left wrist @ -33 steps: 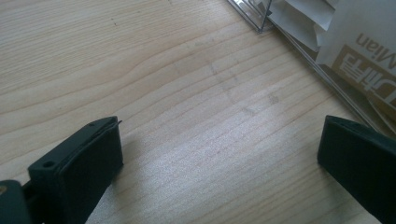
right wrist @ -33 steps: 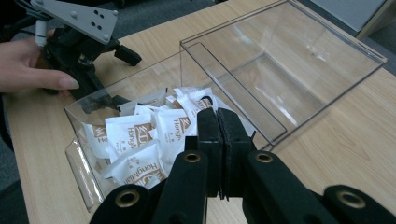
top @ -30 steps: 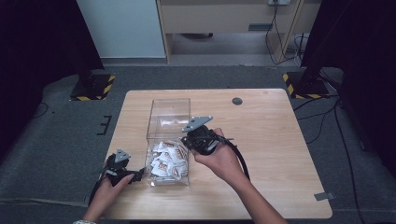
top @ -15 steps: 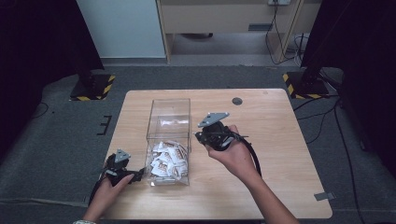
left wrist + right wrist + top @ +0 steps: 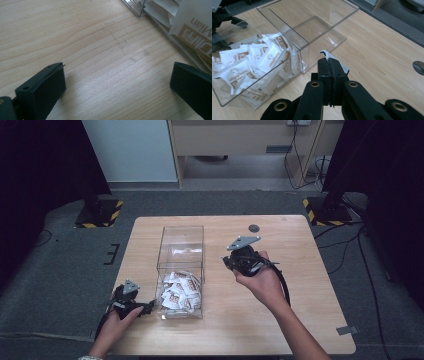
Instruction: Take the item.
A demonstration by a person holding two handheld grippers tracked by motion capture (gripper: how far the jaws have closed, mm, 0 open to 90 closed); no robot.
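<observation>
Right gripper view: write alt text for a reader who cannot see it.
The right tongs, shut on a white sachet, hover over a wooden table. Beside them stands a clear box, with more sachets heaped in one compartment.

Right gripper (image 5: 329,67): matte black linkage arms with brass-ringed pivot holes, flat black pads, grey three-cornered plate on top, black cable trailing toward 5 o'clock in the high view. Left gripper (image 5: 131,303): same black build, smaller grey plate; forearms bare.
</observation>
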